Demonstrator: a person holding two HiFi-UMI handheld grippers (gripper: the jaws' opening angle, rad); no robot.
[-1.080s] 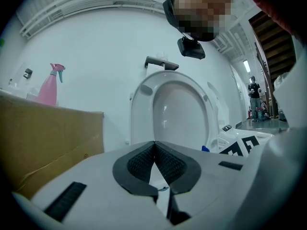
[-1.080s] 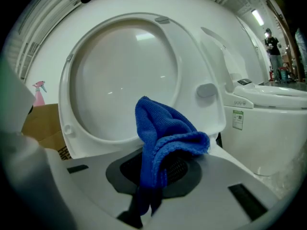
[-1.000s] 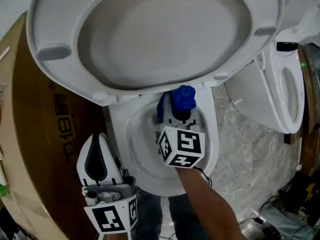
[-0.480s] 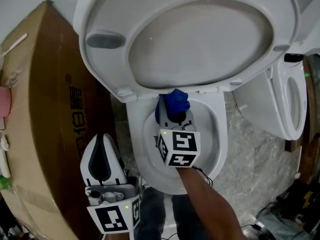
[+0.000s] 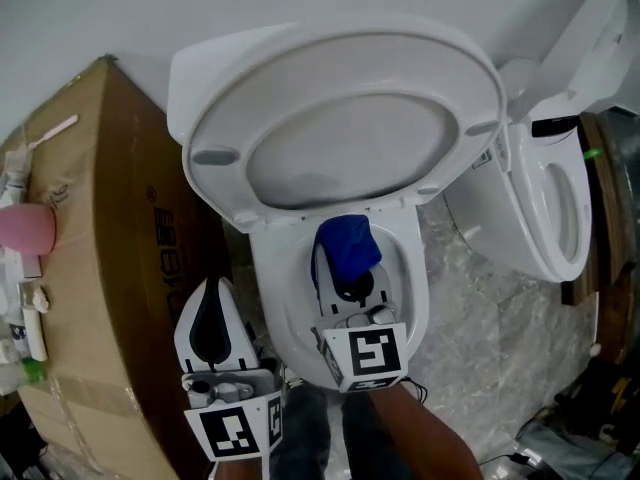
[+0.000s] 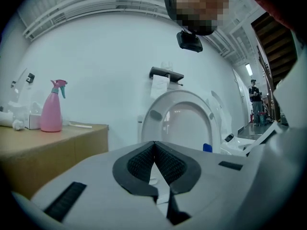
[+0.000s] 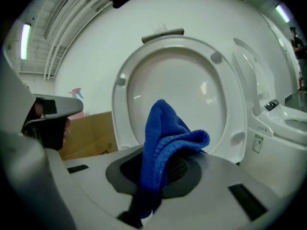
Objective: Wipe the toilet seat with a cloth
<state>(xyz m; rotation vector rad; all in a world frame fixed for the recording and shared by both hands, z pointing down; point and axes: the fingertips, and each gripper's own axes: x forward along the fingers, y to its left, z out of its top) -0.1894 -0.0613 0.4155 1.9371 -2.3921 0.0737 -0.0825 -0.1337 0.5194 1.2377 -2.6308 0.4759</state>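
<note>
The toilet seat stands raised with the lid behind it, above the open white bowl. My right gripper hangs over the bowl, shut on a blue cloth that bunches up over its fingertips. In the right gripper view the blue cloth sticks up between the jaws of the right gripper, in front of the upright seat. My left gripper is to the left of the bowl, shut and empty. In the left gripper view the left gripper has its pads pressed together, and the seat is ahead.
A large cardboard box stands left of the toilet, with a pink spray bottle and small items on top. A second toilet stands close on the right. Grey marbled floor lies between them. A person's legs show below the bowl.
The right gripper has risen and drawn back from the foot of the raised seat, with the cloth still in it. The left gripper has lifted a little. The head view now takes in the whole toilet.
</note>
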